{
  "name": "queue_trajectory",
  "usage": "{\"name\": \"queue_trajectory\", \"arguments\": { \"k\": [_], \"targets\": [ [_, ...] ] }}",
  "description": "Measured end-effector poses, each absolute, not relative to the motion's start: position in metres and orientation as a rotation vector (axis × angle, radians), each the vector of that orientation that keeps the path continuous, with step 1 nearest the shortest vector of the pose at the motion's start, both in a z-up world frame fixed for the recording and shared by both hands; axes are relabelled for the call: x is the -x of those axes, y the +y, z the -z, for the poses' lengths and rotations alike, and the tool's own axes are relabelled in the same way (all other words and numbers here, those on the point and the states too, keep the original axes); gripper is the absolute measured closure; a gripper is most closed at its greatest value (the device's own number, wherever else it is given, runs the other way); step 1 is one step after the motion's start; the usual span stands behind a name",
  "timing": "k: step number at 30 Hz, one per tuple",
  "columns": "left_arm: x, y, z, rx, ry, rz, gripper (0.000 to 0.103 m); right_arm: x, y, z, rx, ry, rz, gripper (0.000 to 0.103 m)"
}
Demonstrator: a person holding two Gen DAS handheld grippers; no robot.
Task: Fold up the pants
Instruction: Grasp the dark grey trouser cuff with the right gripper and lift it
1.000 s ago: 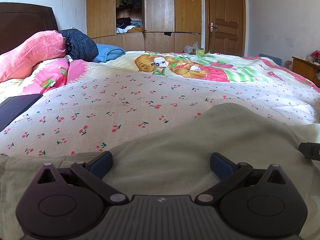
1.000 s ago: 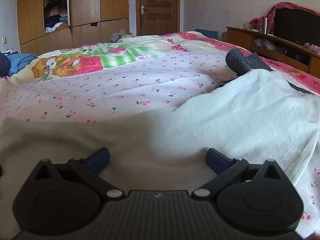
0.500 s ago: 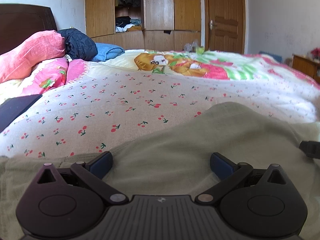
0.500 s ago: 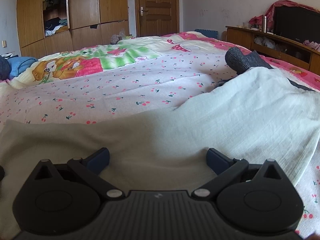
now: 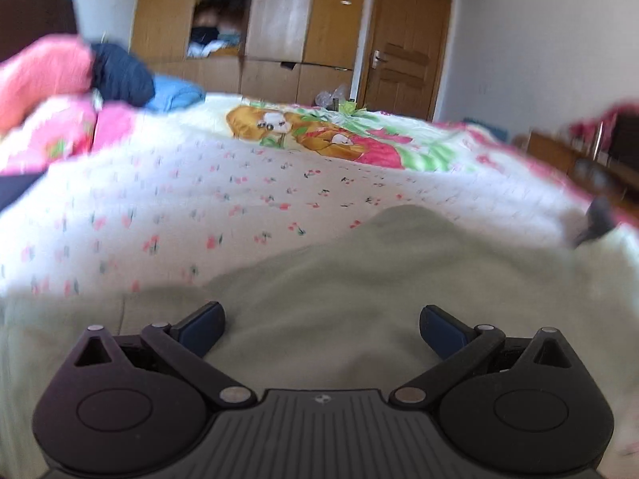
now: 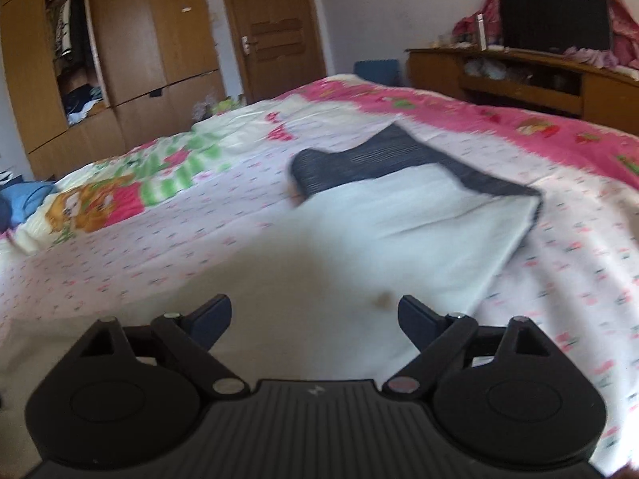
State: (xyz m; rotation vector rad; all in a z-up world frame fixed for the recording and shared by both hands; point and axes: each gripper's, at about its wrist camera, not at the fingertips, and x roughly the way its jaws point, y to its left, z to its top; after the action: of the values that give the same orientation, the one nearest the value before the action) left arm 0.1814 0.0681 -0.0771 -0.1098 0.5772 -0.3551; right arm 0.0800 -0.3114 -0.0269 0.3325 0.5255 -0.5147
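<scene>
A: Left tool [image 5: 321,321] – state?
B: Released. The blue pads [image 5: 201,325] are seen spread wide, low over the pale green pants [image 5: 359,279]; nothing is held between them. Contact with the cloth cannot be told.

A: Right tool [image 6: 315,319]?
B: Also released. The fingers [image 6: 417,319] are set well apart above the same pants [image 6: 399,235], with no fabric pinched between them.

A: Where are the pants found?
B: Laid out on the bed [image 5: 239,207], across the near part of the cherry-print sheet [image 6: 159,247]. In the right wrist view, one flat panel is seen running toward the far right, ending in a straight edge. A small brownish spot [image 6: 383,299] is noted on the cloth just beyond the right tool.

A: Anything against the pants?
B: A dark grey knit garment [image 6: 359,163] is seen at the far end, partly covered by the pale cloth.

A: Surroundings?
B: Pink pillows [image 5: 44,80] and a dark blue bundle [image 5: 120,76] are noted at far left. A wooden wardrobe [image 5: 279,20] and door [image 6: 271,28] are seen beyond the bed, and a low cabinet with a dark screen [image 6: 555,16] at far right. Both views are blurred.
</scene>
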Motion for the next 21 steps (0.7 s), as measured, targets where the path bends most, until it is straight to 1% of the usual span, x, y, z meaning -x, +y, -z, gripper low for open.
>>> {"name": "queue_trajectory", "arguments": {
  "k": [2,4,8,11,13,14,15,18,20,21],
  "targets": [
    [-0.175,0.068,0.066,0.146,0.61,0.365,0.0,-0.059,-0.348,0.025,-0.353,0.534,0.569,0.013],
    [-0.167,0.058,0.053,0.149,0.604,0.388,0.0,-0.044,-0.379,0.026,-0.381,0.52,0.606,0.011],
    [-0.148,0.007,0.03,0.054,0.556,0.48,0.0,-0.045,-0.413,0.036,-0.507,0.508,0.569,0.013],
    [-0.139,-0.031,0.022,-0.023,0.549,0.542,0.0,-0.045,-0.434,0.048,-0.65,0.47,0.554,0.02],
    [-0.137,-0.051,0.022,-0.026,0.576,0.593,0.0,-0.039,-0.448,0.057,-0.776,0.443,0.536,0.032],
    [-0.136,-0.06,0.023,-0.03,0.59,0.619,0.0,-0.039,-0.453,0.062,-0.82,0.438,0.525,0.047],
    [-0.134,-0.068,0.025,-0.038,0.6,0.637,0.0,-0.039,-0.458,0.065,-0.847,0.44,0.521,0.065],
    [-0.13,-0.088,0.028,-0.077,0.615,0.647,0.0,-0.037,-0.47,0.065,-0.905,0.395,0.499,0.087],
    [-0.13,-0.095,0.029,-0.09,0.626,0.655,0.0,-0.037,-0.473,0.064,-0.942,0.368,0.466,0.097],
    [-0.129,-0.097,0.03,-0.086,0.635,0.657,0.0,-0.036,-0.473,0.061,-0.952,0.358,0.462,0.097]
  ]
}}
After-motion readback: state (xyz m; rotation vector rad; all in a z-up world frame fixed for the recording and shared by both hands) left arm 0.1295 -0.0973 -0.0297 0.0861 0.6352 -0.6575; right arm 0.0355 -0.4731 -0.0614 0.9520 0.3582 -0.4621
